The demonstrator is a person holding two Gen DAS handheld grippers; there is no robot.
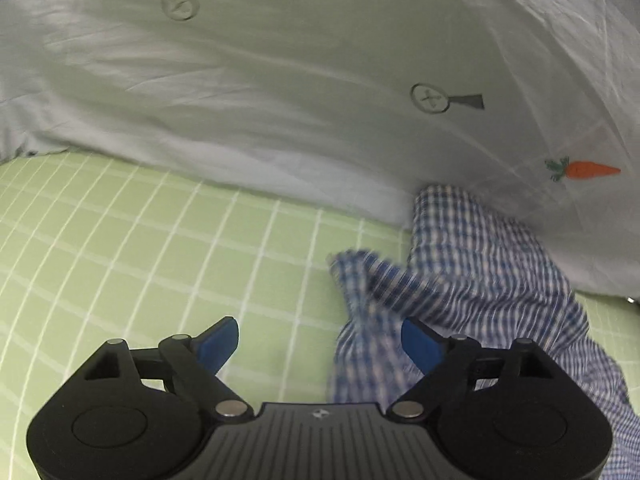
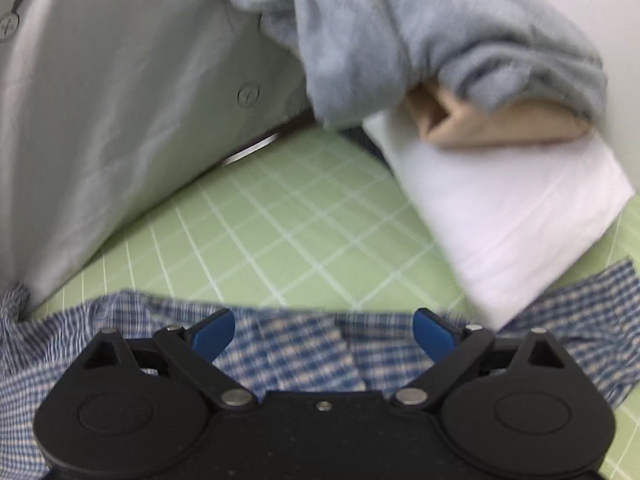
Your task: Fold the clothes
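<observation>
Looks like the folding is partway through. A stack has already been made at the far right of the bed: a white folded cloth (image 2: 516, 216) with a tan folded piece (image 2: 500, 124) on it and a grey-blue knit garment (image 2: 400, 40) draped over the top, that last one hardly folded at all. What's left, going by this, is the blue-and-white checked cotton shirt (image 2: 296, 352), which is spread loosely on the light green bedsheet with the white grid lines (image 2: 280, 216).

The shirt is rumpled and not squared up. In the left view one end (image 1: 472, 280) is bunched against the big white quilt with the little carrot print (image 1: 280, 80), with a loose flap sticking out to the side. In the right view a folded-over edge can be made out just beyond the tongs.

Both sets of tongs are spread wide with nothing pinched. The left tongs (image 1: 320, 342) hang over bare sheet and the shirt's edge, the right tongs (image 2: 324, 332) over the shirt's middle.
</observation>
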